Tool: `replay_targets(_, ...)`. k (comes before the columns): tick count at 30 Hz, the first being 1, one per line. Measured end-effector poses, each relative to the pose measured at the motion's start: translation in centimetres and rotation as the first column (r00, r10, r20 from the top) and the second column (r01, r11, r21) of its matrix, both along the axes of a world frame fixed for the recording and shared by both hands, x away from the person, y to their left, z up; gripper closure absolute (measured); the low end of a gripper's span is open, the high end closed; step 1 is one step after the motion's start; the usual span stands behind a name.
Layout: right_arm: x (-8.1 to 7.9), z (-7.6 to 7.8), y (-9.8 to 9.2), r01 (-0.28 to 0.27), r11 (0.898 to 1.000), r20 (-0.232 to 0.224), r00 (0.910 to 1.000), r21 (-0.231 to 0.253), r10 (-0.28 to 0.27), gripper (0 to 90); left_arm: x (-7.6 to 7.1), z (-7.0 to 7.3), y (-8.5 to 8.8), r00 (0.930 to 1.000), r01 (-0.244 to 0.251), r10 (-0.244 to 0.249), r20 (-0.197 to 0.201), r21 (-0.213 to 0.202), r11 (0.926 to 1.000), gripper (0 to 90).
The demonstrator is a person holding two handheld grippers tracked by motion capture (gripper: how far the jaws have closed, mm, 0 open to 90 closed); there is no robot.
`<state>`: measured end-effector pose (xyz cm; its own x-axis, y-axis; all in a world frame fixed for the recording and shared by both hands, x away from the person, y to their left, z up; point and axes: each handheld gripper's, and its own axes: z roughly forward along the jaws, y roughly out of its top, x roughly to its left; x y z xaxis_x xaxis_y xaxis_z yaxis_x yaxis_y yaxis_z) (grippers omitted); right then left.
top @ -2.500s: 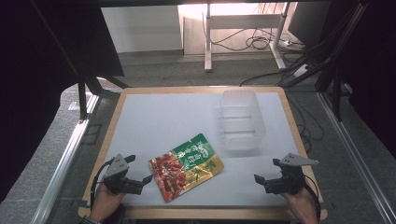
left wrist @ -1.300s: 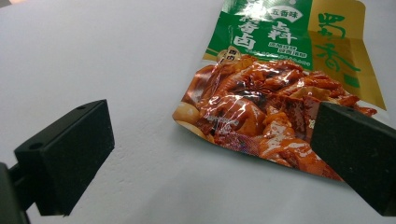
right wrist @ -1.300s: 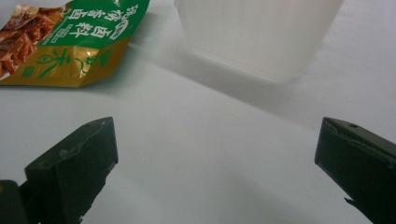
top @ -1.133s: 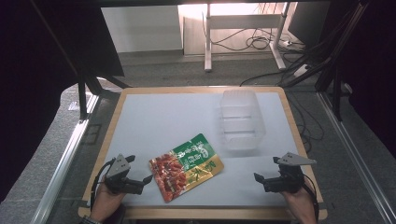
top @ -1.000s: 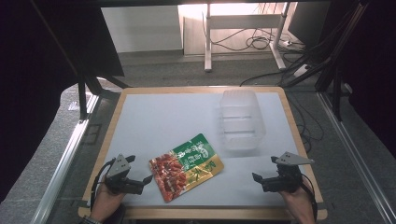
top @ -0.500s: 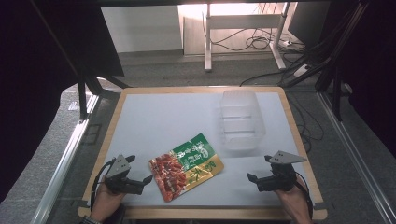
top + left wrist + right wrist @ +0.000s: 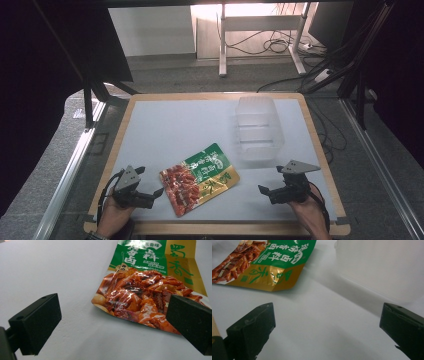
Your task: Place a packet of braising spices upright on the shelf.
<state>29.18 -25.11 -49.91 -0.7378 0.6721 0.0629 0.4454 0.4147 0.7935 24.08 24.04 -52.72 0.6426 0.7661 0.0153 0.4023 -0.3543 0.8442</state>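
Note:
A flat snack pouch printed green, gold and red lies on the white table top near the front. My left gripper rests open just left of it, its jaws wide apart with the pouch's red end close ahead and one jaw over its corner. My right gripper is open on the right side, pointing left toward the pouch's gold edge. A clear plastic container stands behind it, and its wall rises ahead of the right jaw. Nothing is held.
The white table top has a wooden rim. Dark frame struts stand at the left and right sides. Beyond the far edge, cables lie on the floor under a desk.
My right gripper has slid left along the front of the table toward the pouch. The left gripper, pouch and container have stayed put.

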Motion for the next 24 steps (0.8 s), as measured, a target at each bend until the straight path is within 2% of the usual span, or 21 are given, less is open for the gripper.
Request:
replay_targets(9, 0.7, -0.2, 1.2, -0.034, 0.999, 0.003, 0.9994, 0.009, 0.034, 1.1, 0.0, 0.0, 0.0, 1.0000, -0.001, 0.001, 0.001, 0.004, 1.0000, 0.1)
replay_targets(20, 1.2, -0.7, 2.8, -0.064, 0.998, 0.001, 0.9979, -0.004, 0.064, 0.9, 0.0, 0.0, -0.1, 1.0000, -0.001, 0.001, 0.001, 0.007, 1.0000, 0.1)
replay_targets(24, 1.3, -0.8, 3.3, -0.078, 0.997, -0.014, 0.9969, 0.007, 0.078, 0.8, 0.0, 0.0, -0.1, 1.0000, -0.001, 0.001, 0.001, 0.009, 1.0000, 0.1)
